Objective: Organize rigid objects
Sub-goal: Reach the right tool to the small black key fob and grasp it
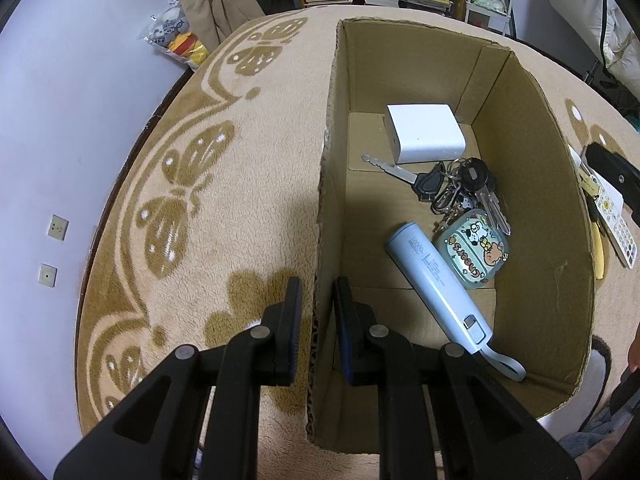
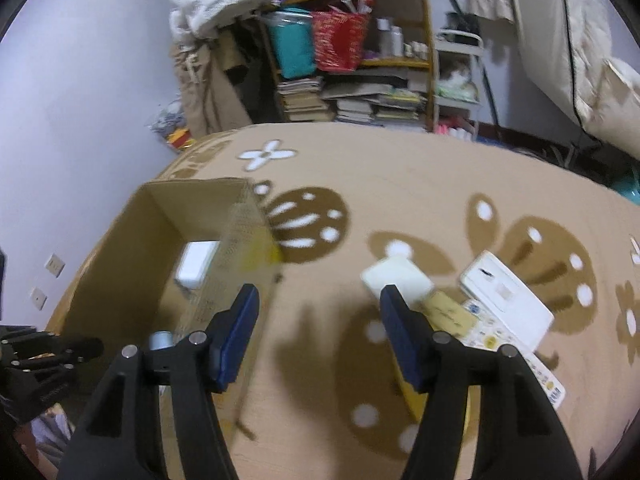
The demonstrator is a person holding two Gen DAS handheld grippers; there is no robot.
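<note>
The left gripper [image 1: 317,300] clamps the near wall of an open brown cardboard box [image 1: 532,184] holding a pale blue cylindrical power bank [image 1: 436,280], keys and a white charger. The right gripper [image 2: 318,324] hovers, jaws apart, above the beige patterned blanket [image 2: 400,176].

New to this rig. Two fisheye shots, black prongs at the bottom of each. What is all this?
No robot: a person holds a two-finger gripper in each hand, each with a fisheye camera looking along its fingers. The black prongs are those fingers.

The left wrist view shows the left gripper closed on the wall of a cardboard box, steadying it on a butterfly-patterned blanket. In the box lie a white charger block, a bunch of keys, a light blue power bank and a small cartoon-printed case.

The right wrist view, slightly blurred, shows the right gripper open and empty above the blanket. Still outside the box are a white flat device, a white block, a tan card-like item and a remote control.
</note>
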